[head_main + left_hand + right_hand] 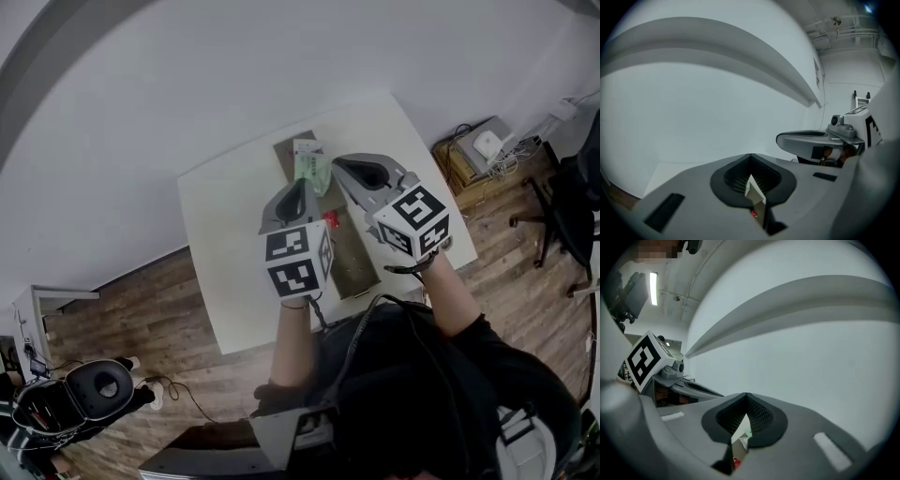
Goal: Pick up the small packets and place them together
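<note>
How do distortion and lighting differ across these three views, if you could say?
Head view: strong fisheye bends the white table and floor; soft, even light. Left gripper view: black corners, the grey wall band curves, no glare. Right gripper view: same bend; ceiling lamp blown out at upper left.

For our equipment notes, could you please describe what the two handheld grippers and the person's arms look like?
Both the left gripper and right gripper are grey shells with black ribbed pads. Each carries a white marker cube printed with black squares. Black cables trail back toward the person, who wears a dark short-sleeved top.
</note>
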Demonstrator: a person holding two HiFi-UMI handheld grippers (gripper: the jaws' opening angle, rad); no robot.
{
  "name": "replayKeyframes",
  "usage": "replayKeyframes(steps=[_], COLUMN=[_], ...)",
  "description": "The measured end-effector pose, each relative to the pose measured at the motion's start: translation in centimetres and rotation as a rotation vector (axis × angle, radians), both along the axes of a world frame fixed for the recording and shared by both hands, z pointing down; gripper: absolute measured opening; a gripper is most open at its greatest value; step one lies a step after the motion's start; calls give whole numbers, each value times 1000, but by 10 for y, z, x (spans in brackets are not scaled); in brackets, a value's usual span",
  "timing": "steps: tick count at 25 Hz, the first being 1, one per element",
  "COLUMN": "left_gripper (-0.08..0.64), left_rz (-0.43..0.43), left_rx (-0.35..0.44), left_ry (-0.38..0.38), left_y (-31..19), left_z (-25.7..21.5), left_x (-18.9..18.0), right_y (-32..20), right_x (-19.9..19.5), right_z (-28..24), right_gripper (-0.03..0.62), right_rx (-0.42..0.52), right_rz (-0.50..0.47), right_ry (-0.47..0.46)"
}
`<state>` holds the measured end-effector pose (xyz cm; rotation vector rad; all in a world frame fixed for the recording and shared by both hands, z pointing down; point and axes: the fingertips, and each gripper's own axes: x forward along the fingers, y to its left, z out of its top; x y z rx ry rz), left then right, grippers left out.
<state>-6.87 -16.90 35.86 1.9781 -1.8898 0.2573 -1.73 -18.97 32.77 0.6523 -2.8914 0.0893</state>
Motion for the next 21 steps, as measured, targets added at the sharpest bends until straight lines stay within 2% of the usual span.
replayKeyframes(steps=[21], left_gripper=[-3], left_rz=[19], left_rx=[-4], left_ry=[-2], left_y=[-1], left_z=[3], left_x=[-2], right_y=[-3], right_x=[-5], right_z=[3], right_gripper=[0], right_rx=[8], right_rz=[6], right_ry=[8])
